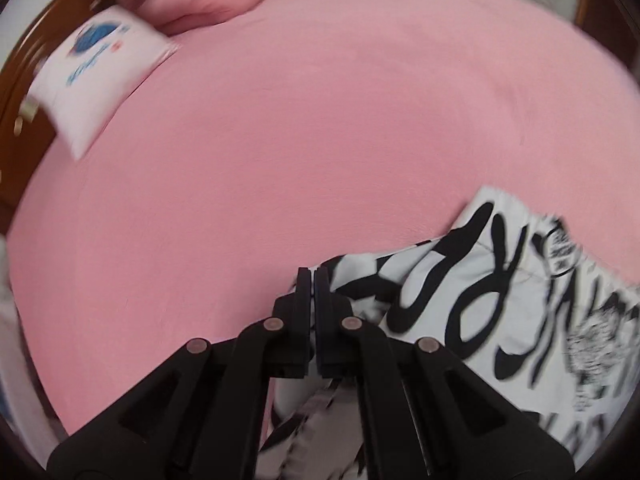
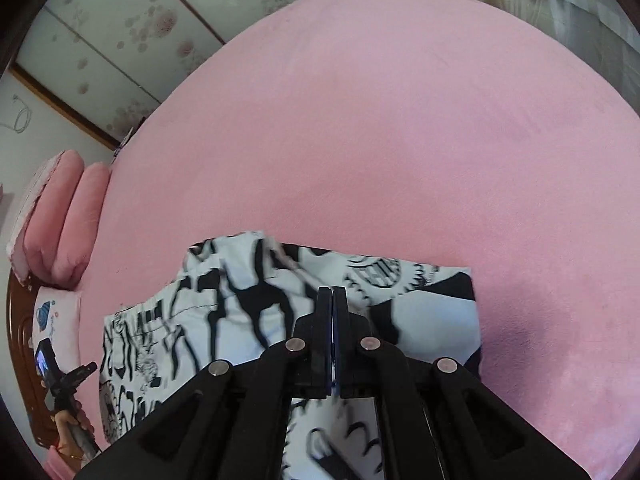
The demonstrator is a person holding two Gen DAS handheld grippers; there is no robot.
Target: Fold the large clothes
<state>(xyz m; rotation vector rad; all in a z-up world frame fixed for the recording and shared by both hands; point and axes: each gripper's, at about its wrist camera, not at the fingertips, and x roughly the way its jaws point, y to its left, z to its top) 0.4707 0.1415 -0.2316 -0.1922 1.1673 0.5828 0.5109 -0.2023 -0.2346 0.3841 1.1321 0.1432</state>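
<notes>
At the far left of the left wrist view, a white pillow [image 1: 94, 76] with a blue print lies at the edge of the bed [image 1: 320, 128], which is covered in a pink sheet, beside a dark wooden headboard [image 1: 24, 60]. Rolled pink bedding [image 1: 200, 4] sits just past it. The left claw [image 1: 312, 276] points steeply down over the sheet with its jaws pressed together; the black-and-white printed garment [image 1: 500, 280] begins right at its tips and spreads to the right, and more of that cloth shows beneath the claw, but whether any fabric is pinched between the jaws cannot be told.

In the right wrist view, the left hand [image 2: 74, 426] holding its tool appears at the lower left, near the pillow [image 2: 56, 320] and two pink bolsters [image 2: 68, 216]. The garment [image 2: 224, 300] lies on the sheet near the bed's near side. The right claw [image 2: 332, 292] hangs above it, jaws closed tight, with cloth visible under it; a grip cannot be confirmed. Patterned sliding panels [image 2: 120, 28] stand beyond the bed [image 2: 440, 120].
</notes>
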